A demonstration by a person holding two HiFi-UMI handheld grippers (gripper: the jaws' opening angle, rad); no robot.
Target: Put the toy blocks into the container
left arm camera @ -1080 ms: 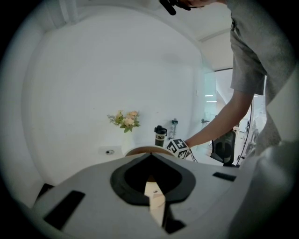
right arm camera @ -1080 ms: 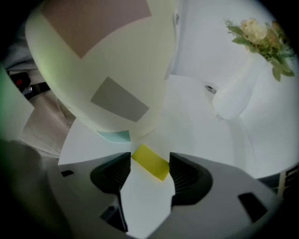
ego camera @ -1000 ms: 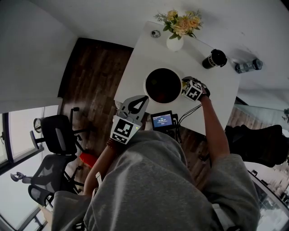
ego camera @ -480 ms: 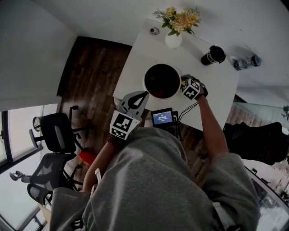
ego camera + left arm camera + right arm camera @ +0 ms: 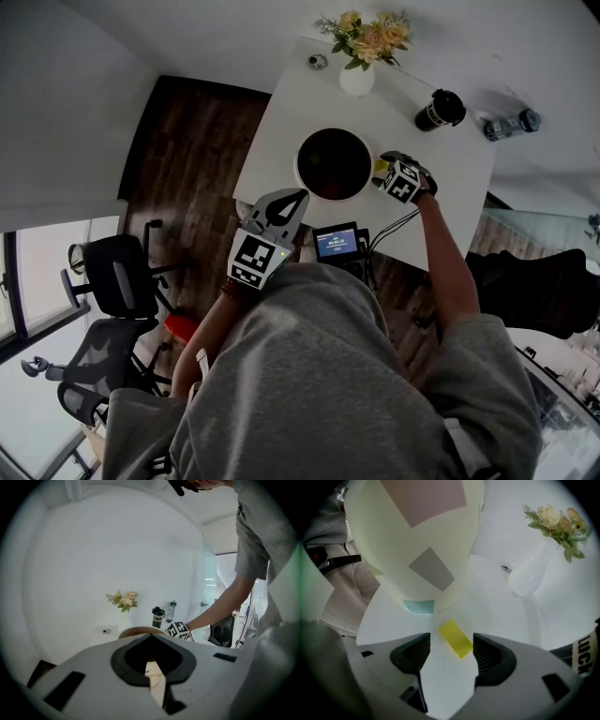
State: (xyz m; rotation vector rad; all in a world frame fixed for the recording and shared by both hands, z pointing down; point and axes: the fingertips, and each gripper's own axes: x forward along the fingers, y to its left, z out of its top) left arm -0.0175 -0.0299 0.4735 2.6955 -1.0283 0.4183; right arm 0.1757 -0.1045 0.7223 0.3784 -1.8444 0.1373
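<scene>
A person in a grey sweatshirt stands over a white rectangular table [image 5: 281,122], seen from above, with a two-jaw gripper in each hand. The right gripper [image 5: 451,644] points steeply down at the tabletop. Its jaws have just been opening and now stand wide apart. A flat yellow rectangular toy block [image 5: 456,639] lies on the table between them, with neither dark ribbed pad pressing on it. The block sits just beside the base of a round cream container with pastel patches on its wall [image 5: 417,541], not inside it. The left gripper [image 5: 151,637] is held near the table's near edge, well apart from the block, with its jaws together and nothing in them. Farther back on the table stand a white vase of pale yellow flowers [image 5: 357,79] and a black travel mug [image 5: 441,111].
</scene>
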